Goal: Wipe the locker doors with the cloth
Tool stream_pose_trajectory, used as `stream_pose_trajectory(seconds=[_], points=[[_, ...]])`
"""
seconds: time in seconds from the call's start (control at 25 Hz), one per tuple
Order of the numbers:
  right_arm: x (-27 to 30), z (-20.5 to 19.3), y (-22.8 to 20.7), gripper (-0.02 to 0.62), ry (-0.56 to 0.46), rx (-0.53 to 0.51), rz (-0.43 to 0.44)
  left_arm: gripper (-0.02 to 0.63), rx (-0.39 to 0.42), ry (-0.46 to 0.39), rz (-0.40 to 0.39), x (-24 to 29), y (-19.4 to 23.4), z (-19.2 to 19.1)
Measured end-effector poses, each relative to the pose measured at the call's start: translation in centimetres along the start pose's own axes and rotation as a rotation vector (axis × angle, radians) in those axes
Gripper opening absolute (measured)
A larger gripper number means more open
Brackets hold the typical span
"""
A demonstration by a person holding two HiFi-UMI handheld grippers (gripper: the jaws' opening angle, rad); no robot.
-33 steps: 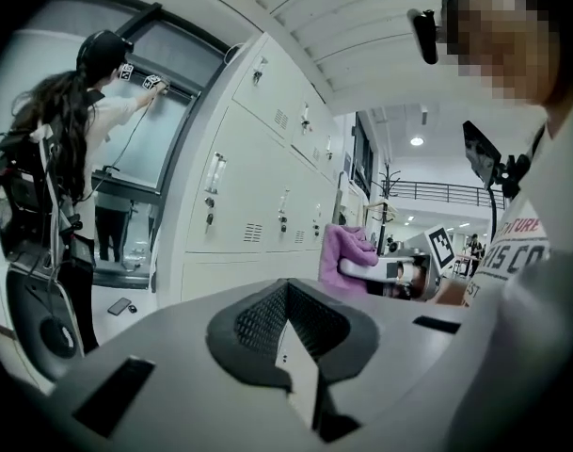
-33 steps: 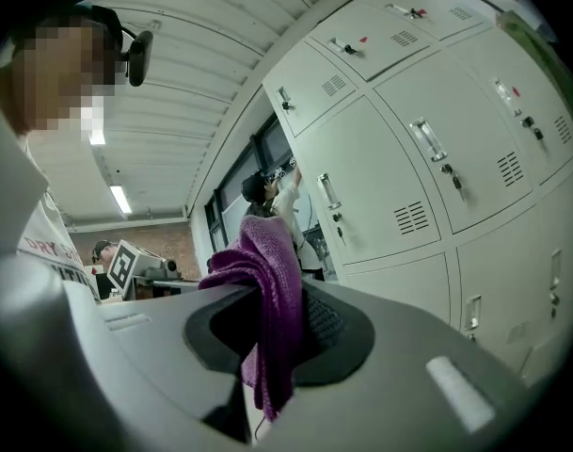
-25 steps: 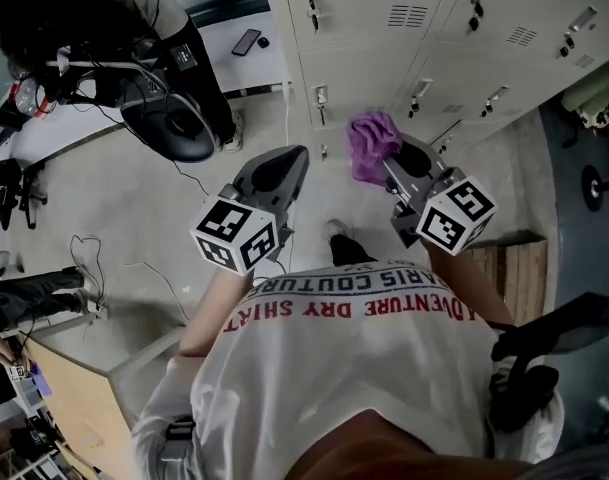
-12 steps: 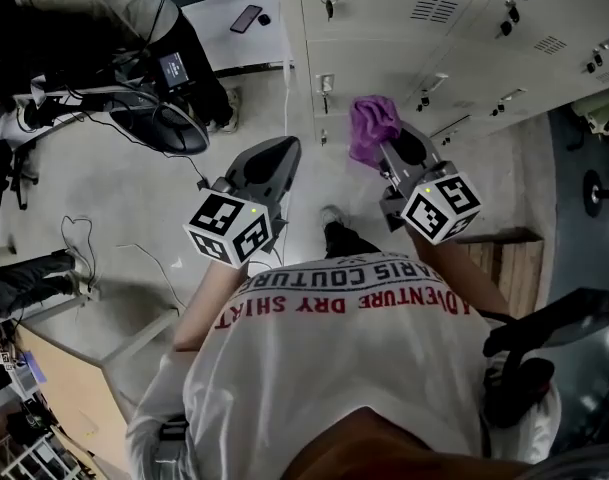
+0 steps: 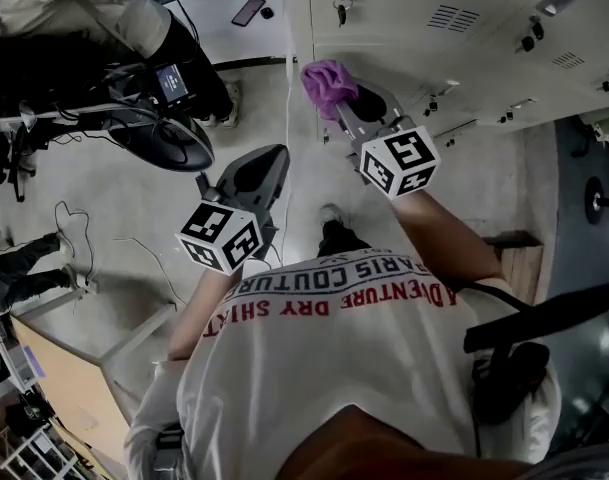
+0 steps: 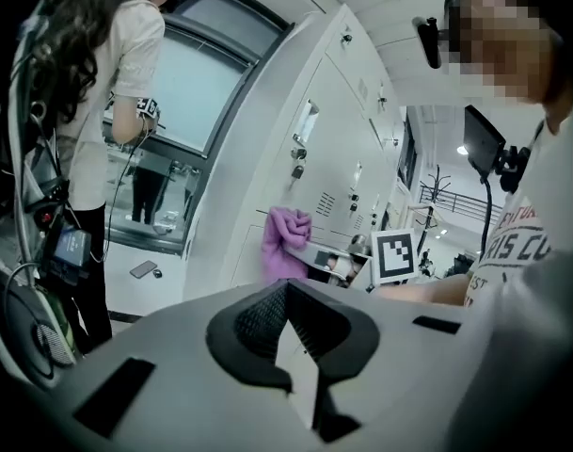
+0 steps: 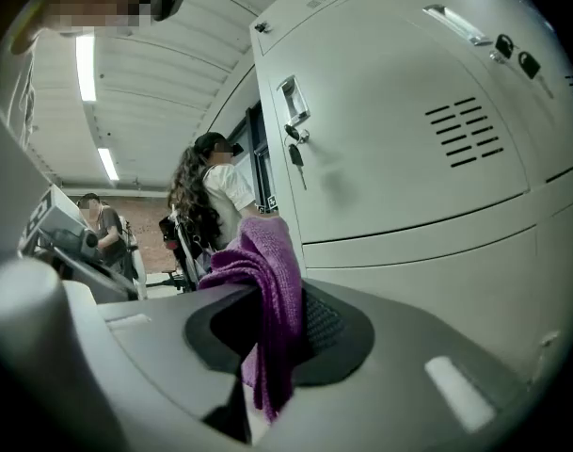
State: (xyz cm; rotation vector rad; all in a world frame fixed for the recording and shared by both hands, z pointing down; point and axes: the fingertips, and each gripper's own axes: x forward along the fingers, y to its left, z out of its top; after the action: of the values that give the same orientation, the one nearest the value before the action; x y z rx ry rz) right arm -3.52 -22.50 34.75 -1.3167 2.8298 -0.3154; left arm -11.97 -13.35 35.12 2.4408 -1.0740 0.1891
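Poised near the locker door (image 7: pixel 399 130), right gripper (image 7: pixel 272 301) clamped on cloth (image 7: pixel 256 252), left gripper (image 6: pixel 284 295) closed empty; next, likely press and sweep.

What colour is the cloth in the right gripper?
Purple. The cloth shows best in the right gripper view.

The right hand-held gripper (image 5: pixel 341 96) has carried the cloth (image 5: pixel 327 80) farther up the lockers (image 5: pixel 404 28).
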Motion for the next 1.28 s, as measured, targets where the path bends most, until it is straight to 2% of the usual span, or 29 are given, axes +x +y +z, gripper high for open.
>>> stream_pose_trajectory(seconds=[0.28, 0.48, 0.6, 1.04, 1.28], points=[[4.8, -2.3, -2.2, 0.055, 0.003, -0.046, -0.077, -0.001, -0.008, 0.022, 0.033, 0.5, 2.0, -0.5], [6.3, -3.7, -4.0, 0.055, 0.041, 0.025, -0.146, -0.001, -0.025, 0.032, 0.068, 0.4, 3.3, -0.9], [6.7, -3.9, -4.0, 0.055, 0.028, 0.017, -0.167, -0.001, -0.032, 0.032, 0.065, 0.4, 3.4, -1.1], [6.3, -3.9, -5.0, 0.055, 0.014, -0.05, -0.18, 0.0, -0.041, 0.058, 0.035, 2.0, 2.6, -1.9], [3.7, -3.7, -7.9, 0.055, -0.003, -0.044, -0.248, -0.001, -0.037, 0.069, 0.022, 2.2, 1.9, -2.6]])
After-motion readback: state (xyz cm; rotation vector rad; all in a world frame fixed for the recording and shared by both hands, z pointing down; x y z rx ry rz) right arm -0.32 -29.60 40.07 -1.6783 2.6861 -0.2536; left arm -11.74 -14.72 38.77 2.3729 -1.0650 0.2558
